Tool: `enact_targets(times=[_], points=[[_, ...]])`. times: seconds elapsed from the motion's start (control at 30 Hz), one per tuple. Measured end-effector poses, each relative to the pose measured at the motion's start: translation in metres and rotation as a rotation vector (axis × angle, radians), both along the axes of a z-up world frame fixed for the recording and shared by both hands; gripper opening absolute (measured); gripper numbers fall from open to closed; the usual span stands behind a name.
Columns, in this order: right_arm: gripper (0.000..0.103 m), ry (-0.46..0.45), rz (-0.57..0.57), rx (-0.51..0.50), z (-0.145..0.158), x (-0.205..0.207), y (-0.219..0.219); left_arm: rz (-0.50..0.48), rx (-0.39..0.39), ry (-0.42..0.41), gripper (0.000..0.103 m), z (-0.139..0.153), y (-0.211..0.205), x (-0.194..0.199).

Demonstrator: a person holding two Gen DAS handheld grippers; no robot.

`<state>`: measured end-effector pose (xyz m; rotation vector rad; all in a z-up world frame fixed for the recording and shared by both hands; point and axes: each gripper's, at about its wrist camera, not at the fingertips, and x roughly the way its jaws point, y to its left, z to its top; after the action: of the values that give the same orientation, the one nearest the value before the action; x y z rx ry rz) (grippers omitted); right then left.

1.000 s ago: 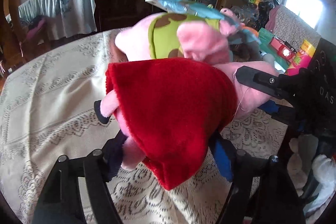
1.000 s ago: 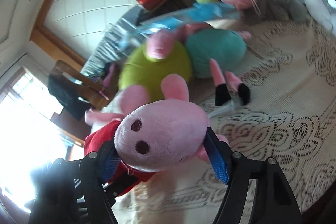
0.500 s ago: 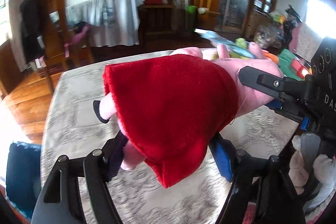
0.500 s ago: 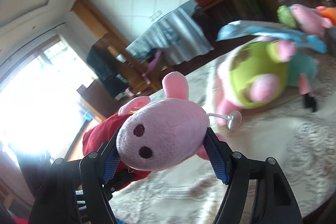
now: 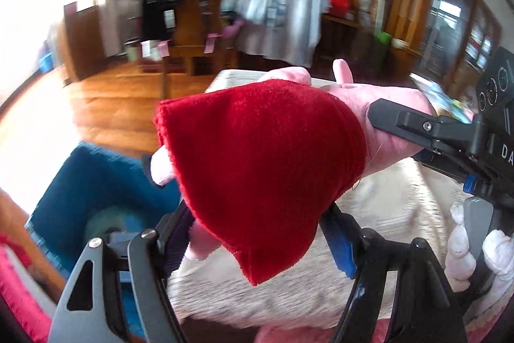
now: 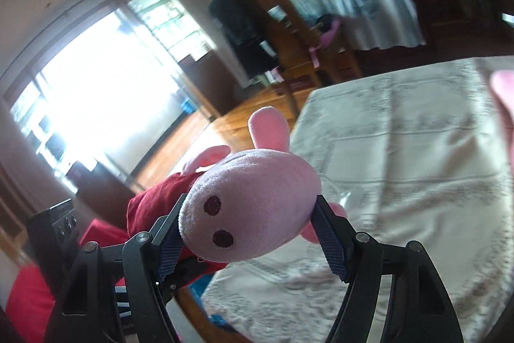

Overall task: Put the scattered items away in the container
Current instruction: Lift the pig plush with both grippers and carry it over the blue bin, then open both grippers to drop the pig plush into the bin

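Observation:
Both grippers hold one pink pig plush in a red dress. My left gripper [image 5: 257,233] is shut on its red-dressed body [image 5: 263,150], held in the air past the table's left edge. My right gripper [image 6: 249,230] is shut on the pig's pink head [image 6: 250,208]; its black finger also shows in the left wrist view [image 5: 417,124]. A blue container [image 5: 93,182] sits on the floor below the plush, at lower left.
The table with a cream lace cloth [image 6: 401,150] lies to the right. A wooden chair [image 5: 196,21] and a cloth-draped table [image 5: 273,18] stand behind on the wood floor. Something red [image 6: 29,304] is at the lower left.
Both grippers have swung left with the plush, off the table towards the floor side. The other plush toys have left the view and the blue container has come into view.

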<state>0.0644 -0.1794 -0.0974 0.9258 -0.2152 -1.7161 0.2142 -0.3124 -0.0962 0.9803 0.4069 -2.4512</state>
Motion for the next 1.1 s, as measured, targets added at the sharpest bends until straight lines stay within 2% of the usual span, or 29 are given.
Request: enact_targets(times=[0.17, 0.33, 0.53, 0.7, 0.77, 0.87, 0.9, 0.93, 0.97, 1.1], points=[[0.073, 0.006, 0.149, 0.022, -0.007, 0.043, -0.072, 0.153, 0.014, -0.014, 0.073, -0.012, -0.049, 0.057], [0.073, 0.018, 0.274, 0.06, -0.02, 0.076, -0.137, 0.281, 0.049, -0.035, 0.073, -0.034, -0.098, 0.096], [0.073, 0.014, 0.313, 0.079, -0.03, 0.084, -0.179, 0.385, 0.063, -0.065, 0.073, -0.052, -0.141, 0.119], [0.074, 0.01, 0.345, 0.095, -0.038, 0.091, -0.214, 0.467, 0.055, -0.094, 0.073, -0.074, -0.18, 0.12], [0.074, 0.009, 0.358, 0.101, -0.042, 0.094, -0.227, 0.5, 0.082, -0.121, 0.073, -0.084, -0.194, 0.122], [0.075, 0.027, 0.344, 0.094, -0.037, 0.091, -0.223, 0.525, 0.1, -0.155, 0.073, -0.094, -0.203, 0.123], [0.076, 0.03, 0.332, 0.094, -0.035, 0.087, -0.219, 0.531, 0.096, -0.16, 0.081, -0.095, -0.203, 0.125], [0.08, 0.033, 0.32, 0.094, -0.034, 0.084, -0.216, 0.539, 0.093, -0.161, 0.096, -0.096, -0.204, 0.126], [0.086, 0.036, 0.307, 0.094, -0.032, 0.081, -0.213, 0.546, 0.092, -0.158, 0.103, -0.096, -0.204, 0.127], [0.089, 0.049, 0.258, 0.094, -0.025, 0.067, -0.199, 0.537, 0.097, -0.154, 0.103, -0.094, -0.198, 0.125]])
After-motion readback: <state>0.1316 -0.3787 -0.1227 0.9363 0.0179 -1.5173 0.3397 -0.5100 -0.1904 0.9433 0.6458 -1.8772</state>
